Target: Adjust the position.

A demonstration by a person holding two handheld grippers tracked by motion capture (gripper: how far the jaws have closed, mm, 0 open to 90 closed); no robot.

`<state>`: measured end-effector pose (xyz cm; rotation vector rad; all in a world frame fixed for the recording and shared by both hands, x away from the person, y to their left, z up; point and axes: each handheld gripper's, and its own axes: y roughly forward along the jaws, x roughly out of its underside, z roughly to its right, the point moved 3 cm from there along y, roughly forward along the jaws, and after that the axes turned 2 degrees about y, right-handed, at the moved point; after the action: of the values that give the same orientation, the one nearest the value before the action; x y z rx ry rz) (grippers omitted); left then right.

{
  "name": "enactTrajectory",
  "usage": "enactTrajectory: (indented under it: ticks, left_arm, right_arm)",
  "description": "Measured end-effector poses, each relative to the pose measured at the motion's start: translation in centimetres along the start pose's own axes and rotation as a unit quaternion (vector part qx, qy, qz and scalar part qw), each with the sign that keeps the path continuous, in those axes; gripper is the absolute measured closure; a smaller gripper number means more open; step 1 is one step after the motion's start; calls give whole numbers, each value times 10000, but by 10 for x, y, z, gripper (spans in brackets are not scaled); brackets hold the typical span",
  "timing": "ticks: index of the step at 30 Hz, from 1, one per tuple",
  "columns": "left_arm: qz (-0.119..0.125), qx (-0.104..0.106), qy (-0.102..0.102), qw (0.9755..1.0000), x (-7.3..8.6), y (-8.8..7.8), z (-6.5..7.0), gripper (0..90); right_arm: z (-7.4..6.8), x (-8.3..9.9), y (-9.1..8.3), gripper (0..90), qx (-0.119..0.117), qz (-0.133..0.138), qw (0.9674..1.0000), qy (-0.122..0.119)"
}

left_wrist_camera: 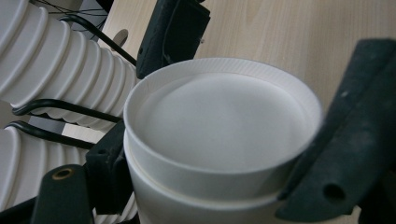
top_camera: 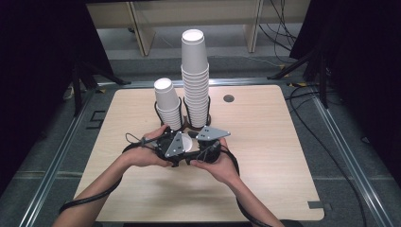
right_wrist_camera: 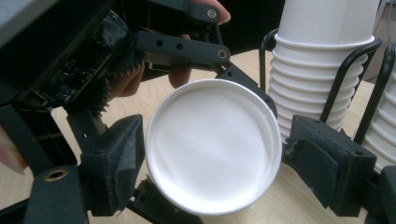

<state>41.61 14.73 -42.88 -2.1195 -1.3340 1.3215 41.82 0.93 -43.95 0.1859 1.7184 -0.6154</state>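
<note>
While the left gripper (top_camera: 176, 147) pinches a small nest of white paper cups (left_wrist_camera: 219, 140) low over the worktop (top_camera: 265, 156), at six o'clock from the cup rack (top_camera: 189, 124), the right gripper (right_wrist_camera: 212, 154) flanks the base, jaws seemingly just clear of it.

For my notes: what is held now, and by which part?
The left gripper clamps nested white paper cups by their side walls; the right gripper brackets the cup bottom, contact unclear.

A pale wood-grain counter (top_camera: 265, 156) with rounded corners carries the things. Near its far edge stands a black wire rack (top_camera: 185, 124) holding two stacks of white paper cups (top_camera: 195, 80). A small round grommet (top_camera: 229, 98) sits just to the right.
</note>
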Motion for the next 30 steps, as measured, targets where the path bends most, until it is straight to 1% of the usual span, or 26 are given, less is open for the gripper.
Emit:
enactTrajectory:
  ticks: [1,2,3,6,7,8,9,10,11,12,13,14,15,17,18,20,21,22,23,24,25,26,27,28,29,30]
  left_arm:
    - [0,3,2,10000,0,0,0,220]
    - [7,-2,2,10000,0,0,0,220]
    - [37,-11,-8,10000,-1,0,0,220]
    - [20,8,1,10000,-1,0,0,219]
    - [37,12,-13,10000,-2,0,0,219]
    - [39,15,-12,10000,-2,0,0,219]
    - [50,5,-9,10000,-3,0,0,219]
    - [46,4,-1,10000,-3,0,0,219]
    - [48,4,10,10000,-3,0,0,219]
    - [46,0,13,10000,-3,0,0,219]
    - [43,-4,17,10000,-3,0,0,219]
    - [42,-9,20,10000,-3,0,0,219]
    - [38,-9,24,10000,-3,0,0,219]
    - [42,-13,25,10000,-3,0,0,218]
    - [62,-22,5,10000,-4,0,0,217]
    - [66,-11,-6,10000,-4,-1,-1,216]
    - [102,-11,-30,9999,-4,-1,-1,215]
    - [71,56,-47,9999,-4,-2,-2,213]
    - [131,56,-43,9999,-4,-2,-2,209]
    - [161,41,-26,9999,-4,-2,-2,205]
    - [140,112,-4,9998,-3,-2,-2,193]
    - [161,137,47,9998,-2,-1,0,153]
    - [165,145,99,9997,-1,-1,0,126]
    - [180,149,107,9997,0,0,1,101]
    - [175,212,92,9996,0,0,2,66]
    - [229,202,91,9995,1,0,3,48]
  right_arm:
    - [-1,1,2,204,-116,31,9999,47]
    - [-1,1,2,204,-116,31,9999,47]
    - [1,0,1,205,-30,27,10000,-49]
    - [0,1,1,210,-15,-21,10000,-61]
    - [0,1,2,212,-27,29,10000,-59]
    - [-1,2,3,214,-70,33,10000,23]
    - [-1,2,3,217,-44,40,10000,57]
    - [0,2,3,218,-59,43,10000,41]
    - [-1,2,3,222,-112,19,9999,87]
    - [-1,2,3,229,-116,15,9999,87]
    - [0,2,4,237,-142,55,9999,-74]
    - [-2,3,3,253,-105,7,9999,122]
    - [-2,2,3,255,-115,29,9999,86]
    - [-1,2,3,257,-55,30,10000,-23]
    - [-3,2,1,262,-18,-24,10000,91]
    - [-3,2,1,264,-24,0,10000,81]
    - [-2,1,2,267,-82,79,9999,3]
    - [-2,1,1,269,-60,60,10000,-19]
    - [-2,1,0,271,-38,48,10000,-49]
    - [-2,0,0,273,-19,98,9999,-94]
    - [-2,0,0,274,-48,117,9999,-100]
    - [-2,-1,-1,274,-76,118,9999,-83]
    - [-1,-2,-2,275,-35,114,9999,-111]
    - [0,-3,-2,275,-69,105,9999,-113]
    - [0,-3,-3,276,-39,107,9998,-150]
    - [1,-4,-4,276,-63,80,9999,-136]
